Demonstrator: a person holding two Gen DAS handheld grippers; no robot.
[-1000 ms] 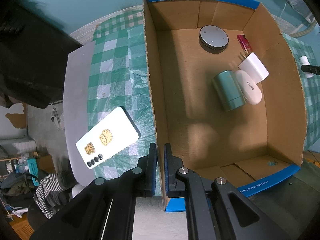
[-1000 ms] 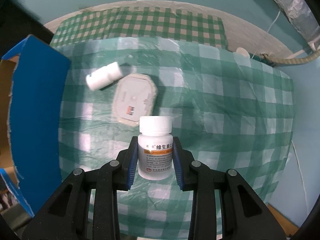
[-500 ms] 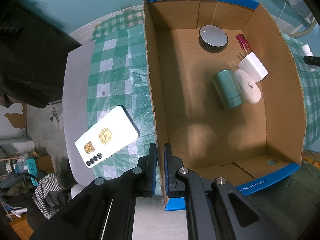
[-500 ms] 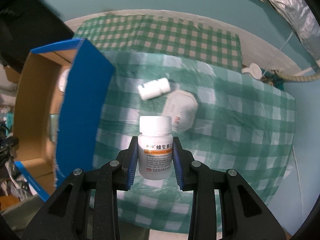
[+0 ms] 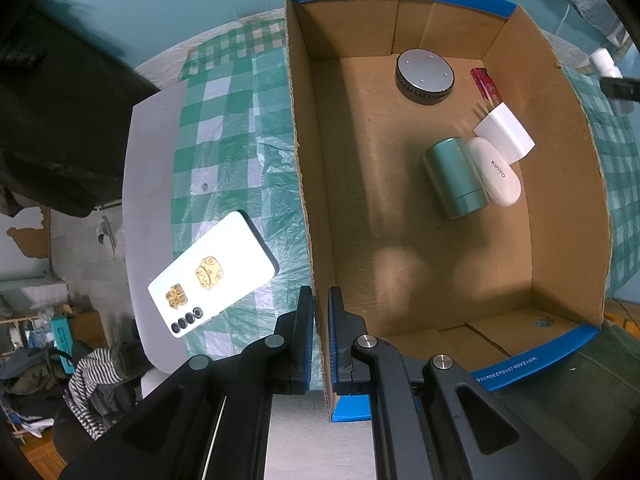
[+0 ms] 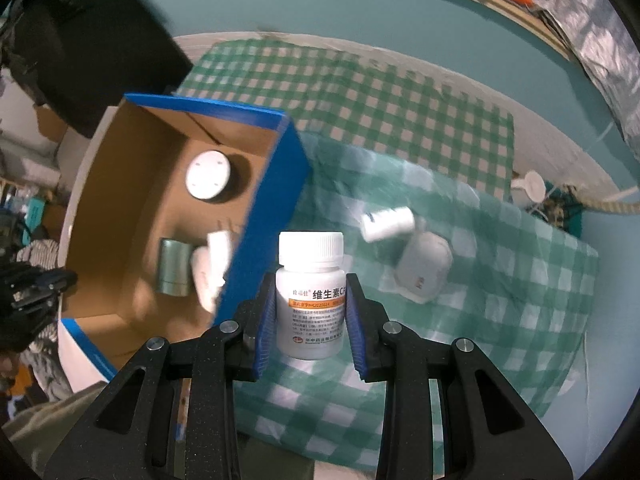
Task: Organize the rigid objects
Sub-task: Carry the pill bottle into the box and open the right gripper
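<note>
**Bottle lifted and on its way to the box**

Green-checked cloth (image 6: 500, 280) covers the table under you, with teal floor around it, and the open cardboard box (image 6: 120, 208) with its blue outside now fills the left of your right wrist view. A second ago that view showed mostly cloth and only the box's blue outer wall at the edge; now you look over the wall and into the box. Your right gripper (image 6: 310, 320) has carried the white pill bottle (image 6: 311, 300) up and across toward it. The pads press both sides of the bottle's labelled body, cap up, and it sits between them just as it did before, so the hold looks sound.

On the cloth behind you lie a small white bottle (image 6: 387, 219) on its side and, just beside it, a white mask-like piece (image 6: 424, 266); both have slid rightward in the view and sit well apart from the box.

Your left gripper (image 5: 318, 332) has not shifted. Its jaws are closed tight over the box's near wall, steadying it. Inside the box are a round grey puck (image 5: 425, 74), a green can (image 5: 456, 178), a white case (image 5: 496, 170), a white plug (image 5: 505, 132) and a red piece (image 5: 485, 84). A white phone (image 5: 212, 274) still lies outside, left of the box.

I judge the bottle not yet over the opening: carry it past the blue wall before you let go.
</note>
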